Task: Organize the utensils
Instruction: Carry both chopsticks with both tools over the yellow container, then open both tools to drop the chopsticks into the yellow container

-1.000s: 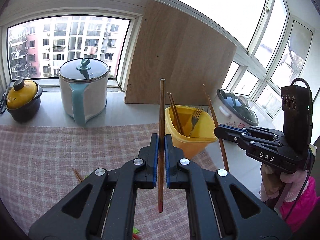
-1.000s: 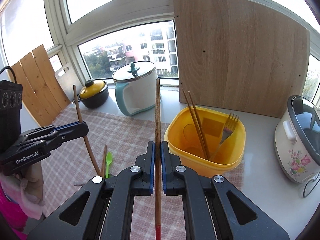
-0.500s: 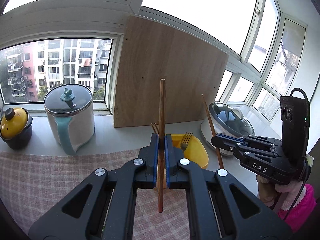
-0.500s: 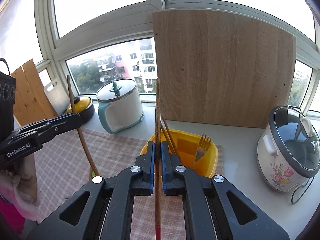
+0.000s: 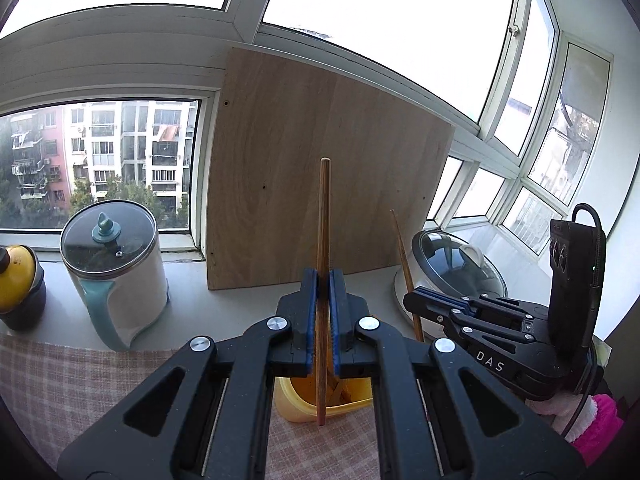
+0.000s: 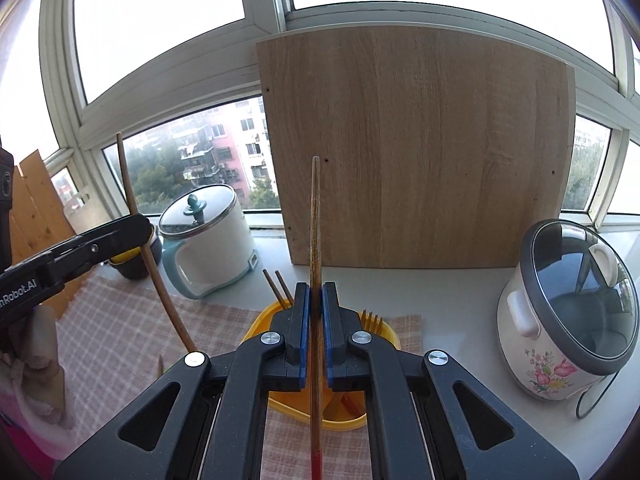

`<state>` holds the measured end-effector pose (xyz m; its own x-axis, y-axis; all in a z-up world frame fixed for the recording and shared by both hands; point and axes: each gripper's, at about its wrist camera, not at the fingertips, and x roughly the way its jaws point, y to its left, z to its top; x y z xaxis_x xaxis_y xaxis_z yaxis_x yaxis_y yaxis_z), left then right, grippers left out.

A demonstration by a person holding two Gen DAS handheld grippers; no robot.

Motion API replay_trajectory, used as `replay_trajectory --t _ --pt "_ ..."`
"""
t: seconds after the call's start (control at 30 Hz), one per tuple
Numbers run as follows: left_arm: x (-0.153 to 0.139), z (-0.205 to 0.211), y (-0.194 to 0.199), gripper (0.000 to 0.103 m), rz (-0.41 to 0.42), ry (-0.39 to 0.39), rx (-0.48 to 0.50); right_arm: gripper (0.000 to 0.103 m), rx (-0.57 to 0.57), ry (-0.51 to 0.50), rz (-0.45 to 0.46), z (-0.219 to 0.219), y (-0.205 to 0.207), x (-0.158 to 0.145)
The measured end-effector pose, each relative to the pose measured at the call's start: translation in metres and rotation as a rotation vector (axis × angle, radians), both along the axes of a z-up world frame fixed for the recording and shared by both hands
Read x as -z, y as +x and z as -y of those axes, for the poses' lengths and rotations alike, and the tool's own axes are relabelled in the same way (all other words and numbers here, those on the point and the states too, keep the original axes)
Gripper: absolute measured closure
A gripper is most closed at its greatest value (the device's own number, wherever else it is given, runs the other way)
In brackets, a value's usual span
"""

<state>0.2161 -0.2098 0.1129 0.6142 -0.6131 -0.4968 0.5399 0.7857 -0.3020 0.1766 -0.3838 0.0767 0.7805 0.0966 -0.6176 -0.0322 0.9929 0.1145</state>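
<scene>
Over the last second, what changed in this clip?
Both grippers rose and closed in over the yellow tub, which now sits beneath them. Unchanged: left gripper stays clamped on its chopstick, right gripper on its chopstick; nothing released.

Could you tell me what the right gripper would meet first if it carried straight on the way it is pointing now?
Probably the yellow container right below and ahead of the right gripper, which is shut on a chopstick. Its downward tilt aims at the container's opening, where a fork and chopsticks already stand; depth is hard to judge.
</scene>
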Motion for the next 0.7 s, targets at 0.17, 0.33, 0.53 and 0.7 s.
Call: replay_trajectory --t 0.17,0.33,0.53,0.7 --pt "0.001 0.012 0.016 0.099 -0.004 -0.002 -0.014 0.098 0.016 0.002 0.021 0.003 0.009 0.002" --pt "0.006 0.019 0.029 0.099 -0.021 -0.002 -0.023 0.098 0.038 0.006 0.038 0.006 0.018 0.006" --pt "0.012 0.023 0.038 0.099 -0.027 0.005 -0.035 0.098 0.064 0.006 0.051 0.013 0.029 0.008" --pt "0.024 0.027 0.043 0.099 -0.051 0.019 -0.03 0.098 0.081 0.005 0.056 0.016 0.038 0.014"
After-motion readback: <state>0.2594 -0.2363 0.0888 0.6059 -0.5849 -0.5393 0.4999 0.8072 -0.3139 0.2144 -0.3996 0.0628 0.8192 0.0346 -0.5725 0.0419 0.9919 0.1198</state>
